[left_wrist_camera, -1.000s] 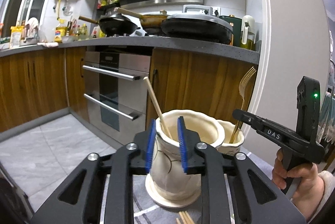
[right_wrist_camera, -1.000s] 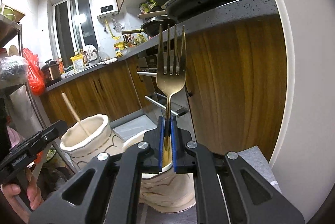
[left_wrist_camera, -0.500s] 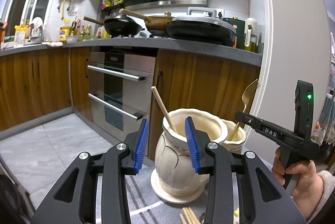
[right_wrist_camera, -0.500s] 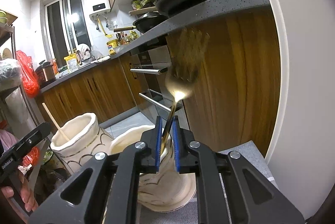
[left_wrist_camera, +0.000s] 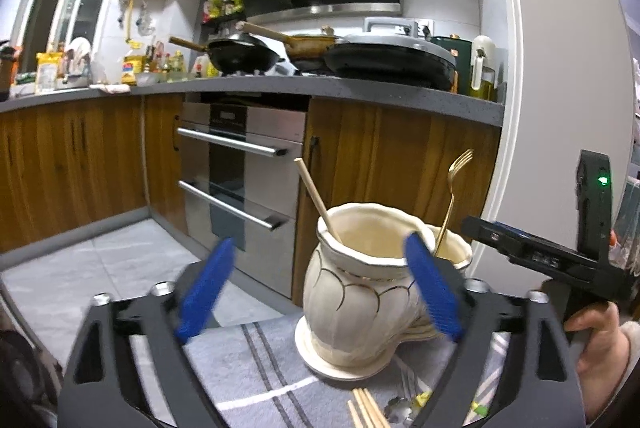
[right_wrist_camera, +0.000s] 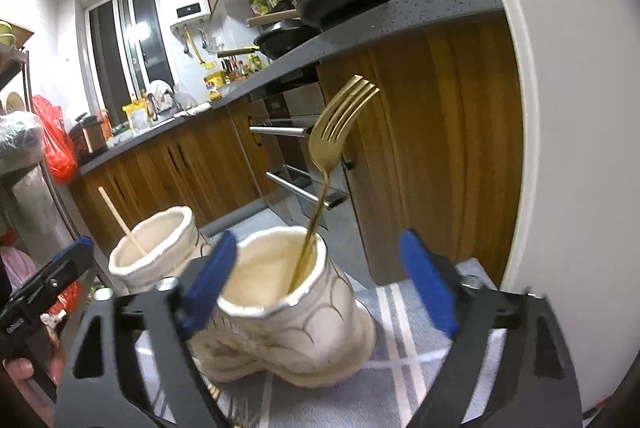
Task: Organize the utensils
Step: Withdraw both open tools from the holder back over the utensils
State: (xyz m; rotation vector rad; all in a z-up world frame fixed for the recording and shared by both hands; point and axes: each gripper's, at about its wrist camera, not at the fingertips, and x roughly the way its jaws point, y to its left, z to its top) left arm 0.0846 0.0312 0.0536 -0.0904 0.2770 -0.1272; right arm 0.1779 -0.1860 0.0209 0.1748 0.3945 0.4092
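Both jaws have just sprung wide, gripping nothing: right gripper [right_wrist_camera: 320, 284] lets the gold fork [right_wrist_camera: 326, 167] lean tines-up, far-right in its ceramic jar [right_wrist_camera: 288, 324]; left gripper [left_wrist_camera: 320, 288] flanks the chopstick [left_wrist_camera: 318, 199] jar [left_wrist_camera: 352, 308]

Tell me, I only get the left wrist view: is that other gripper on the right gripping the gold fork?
Observer: No. The right gripper is open; its jaws have just been opening, and the gold fork stands between the pads, touching neither.
Operator: So what holds it up?
Observer: Its handle sits inside the cream vase and leans against the rim.
Operator: Anything else in there?
Observer: The part of the inside that shows holds only the fork.
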